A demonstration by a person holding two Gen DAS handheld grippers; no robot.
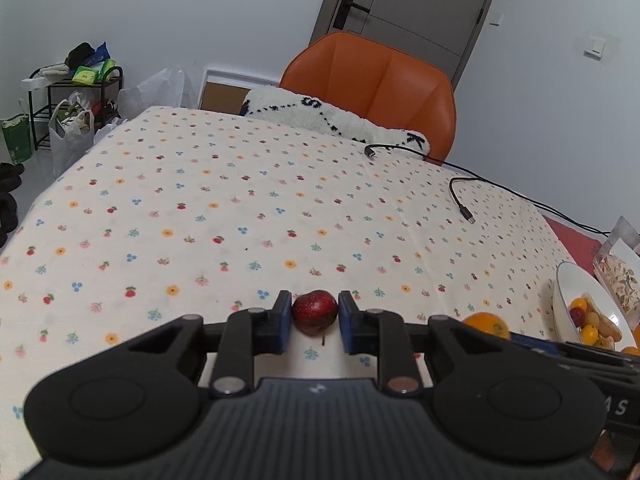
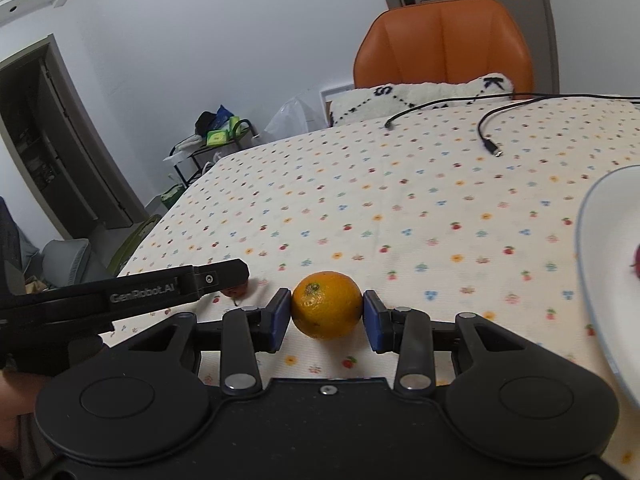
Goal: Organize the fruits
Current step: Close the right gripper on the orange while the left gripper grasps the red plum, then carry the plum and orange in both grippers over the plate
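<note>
Left gripper [image 1: 314,322] pinches red fruit [image 1: 314,313]; right gripper [image 2: 326,316] pinches orange [image 2: 327,305]. Bowl [image 1: 568,280], frame right, partly filled; both remain.

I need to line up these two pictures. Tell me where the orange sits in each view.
Left wrist view: the orange peeks out low right, behind the gripper's right linkage, left of the white bowl.
Right wrist view: low centre, between the right gripper fingers.
Shared landmark: the orange chair.
</note>
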